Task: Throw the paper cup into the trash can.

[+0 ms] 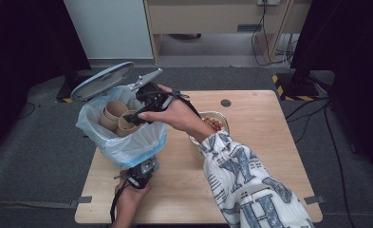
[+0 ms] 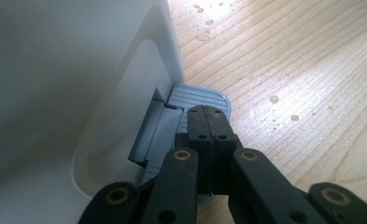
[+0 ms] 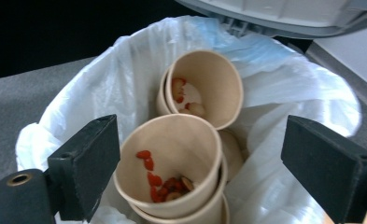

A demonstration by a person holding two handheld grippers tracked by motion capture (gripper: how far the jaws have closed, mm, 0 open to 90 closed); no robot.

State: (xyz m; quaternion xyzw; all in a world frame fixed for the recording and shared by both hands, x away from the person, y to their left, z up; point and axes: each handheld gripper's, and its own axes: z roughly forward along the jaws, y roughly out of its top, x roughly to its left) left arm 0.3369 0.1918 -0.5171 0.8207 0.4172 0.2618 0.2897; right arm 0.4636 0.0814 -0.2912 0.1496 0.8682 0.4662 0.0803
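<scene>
Here a small white bin (image 1: 127,142) lined with a pale plastic bag (image 1: 141,140) stands at the left of the wooden desk (image 1: 250,156), its grey lid (image 1: 102,80) swung up and tilted back. The left gripper (image 1: 144,168) sits low at the front foot of the bin; in the left gripper view its jaws are pressed together with nothing between them, their tips resting on the ribbed grey pedal (image 2: 197,98) that juts from the base of the bin (image 2: 78,93). A few water drops (image 2: 274,99) lie on the desk (image 2: 288,70) beside it. The right gripper (image 1: 134,118) is held over the mouth of the bin by the right hand (image 1: 174,116), its jaws spread wide and gripping nothing. Between those jaws, in the right gripper view, brown paper cups (image 3: 169,163) lie inside the bag (image 3: 284,88): a near stack holding red scraps and bits of food, and behind it another pair of nested cups (image 3: 204,88) lying on its side with a few scraps inside. Behind the right forearm, near the middle of the desk, stands a bowl (image 1: 216,124) holding reddish-brown food.
</scene>
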